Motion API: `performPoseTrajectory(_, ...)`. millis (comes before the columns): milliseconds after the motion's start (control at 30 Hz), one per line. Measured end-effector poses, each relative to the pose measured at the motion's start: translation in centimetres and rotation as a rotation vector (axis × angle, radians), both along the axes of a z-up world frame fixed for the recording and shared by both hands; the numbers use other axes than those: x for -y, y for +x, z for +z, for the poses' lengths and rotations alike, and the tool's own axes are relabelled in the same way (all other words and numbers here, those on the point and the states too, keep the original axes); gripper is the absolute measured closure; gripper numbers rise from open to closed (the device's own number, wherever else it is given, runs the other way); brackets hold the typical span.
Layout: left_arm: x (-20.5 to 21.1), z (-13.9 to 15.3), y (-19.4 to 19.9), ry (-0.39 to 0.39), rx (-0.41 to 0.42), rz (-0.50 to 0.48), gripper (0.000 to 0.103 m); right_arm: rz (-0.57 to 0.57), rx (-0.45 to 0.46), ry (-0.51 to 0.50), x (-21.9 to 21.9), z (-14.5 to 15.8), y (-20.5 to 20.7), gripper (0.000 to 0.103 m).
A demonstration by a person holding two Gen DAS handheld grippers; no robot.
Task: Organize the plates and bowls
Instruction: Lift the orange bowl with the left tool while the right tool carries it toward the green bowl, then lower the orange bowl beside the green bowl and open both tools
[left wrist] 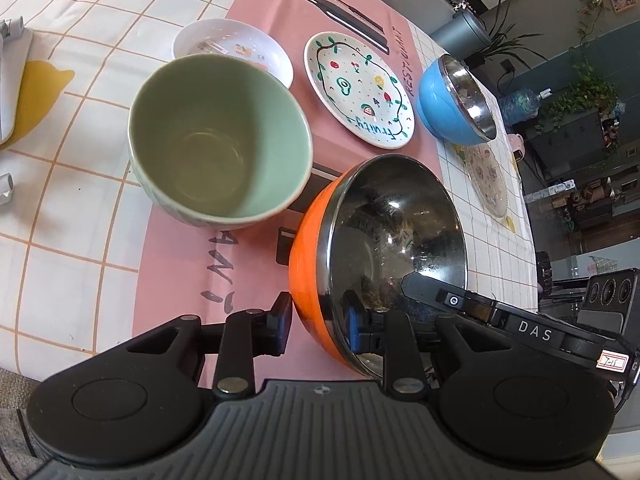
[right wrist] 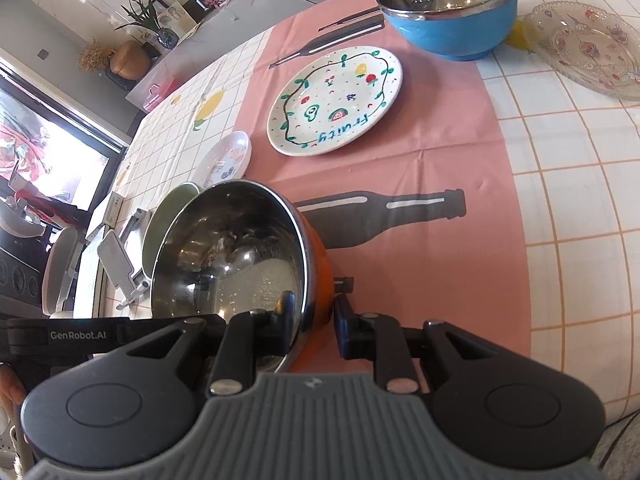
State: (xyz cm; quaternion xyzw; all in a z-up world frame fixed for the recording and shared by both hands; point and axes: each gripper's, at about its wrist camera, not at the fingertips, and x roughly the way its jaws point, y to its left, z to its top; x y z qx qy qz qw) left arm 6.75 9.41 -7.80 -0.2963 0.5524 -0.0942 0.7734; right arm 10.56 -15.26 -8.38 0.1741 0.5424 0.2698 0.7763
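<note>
Both of your tools sit astride the near rim of the orange bowl [left wrist: 312, 264], which is on the pink mat [left wrist: 180, 260] at the near middle of the table, just right of the green bowl [left wrist: 216, 140]. The left gripper [left wrist: 320, 322] is narrow, one finger outside the orange wall and one inside on the steel. The right gripper [right wrist: 314, 312] is narrower still and straddles the rim the same way. Whether any pad actually presses on the wall I cannot tell from either view, nor whether the bowl's base is resting flat, so treat the hold as unproven. The main risk is slip: the steel lining is slick, and a thin rim pinched at two close points lets the bowl swing down at its far side if you lift. If one tool bites and the other does not, the bowl is likely to twist towards the green bowl (they look almost touching in the right view) and knock it. Farther off, the fruit plate [left wrist: 360, 88], the small white plate [left wrist: 236, 46], the blue bowl [left wrist: 440, 96] and the glass plate [left wrist: 486, 184] on the right lie well apart, so a dropped bowl would more likely roll than hit them.
</note>
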Motion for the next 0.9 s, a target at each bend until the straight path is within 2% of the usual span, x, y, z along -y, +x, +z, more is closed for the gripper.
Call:
performPoseTrajectory(267, 0.1, -0.1, -0.2, 0.014, 0.011, 0.021, 0.07, -0.001, 0.071, -0.02, -0.9, 0.0, -0.1, 0.08)
performPoseTrajectory(400, 0.9, 1.2, -0.9, 0.122, 0.103, 0.046, 0.069, 0.008, 0.083, -0.026, -1.0, -0.1, 0.0, 0.081)
performPoseTrajectory(500, 1.1, 2.2, -1.5, 0.153, 0.168, 0.042, 0.048, 0.02, 0.116, -0.046, -1.4, 0.0, -0.2, 0.081)
performPoseTrajectory(600, 1.3, 3.0, -2.2, 0.137, 0.219, 0.037, 0.041, 0.029, 0.136, -0.058, -1.6, 0.0, -0.4, 0.078)
performPoseTrajectory(667, 1.5, 3.7, -2.6, 0.157, 0.256, 0.04, 0.035, 0.025, 0.16, -0.057, -1.5, 0.3, -0.7, 0.06)
performPoseTrajectory(800, 1.8, 4.7, -3.3, 0.225, 0.338, 0.077, 0.034, 0.028, 0.213, -0.048, -1.2, 1.0, -1.0, 0.052)
performPoseTrajectory(867, 1.7, 5.2, -3.6, 0.243, 0.371, 0.127, 0.032, 0.018, 0.238, -0.044, -1.0, 1.4, -1.1, 0.037)
performPoseTrajectory(900, 1.6, 5.4, -3.7, 0.255, 0.388, 0.15, 0.03, 0.012, 0.254, -0.045, -0.9, 1.6, -1.2, 0.033)
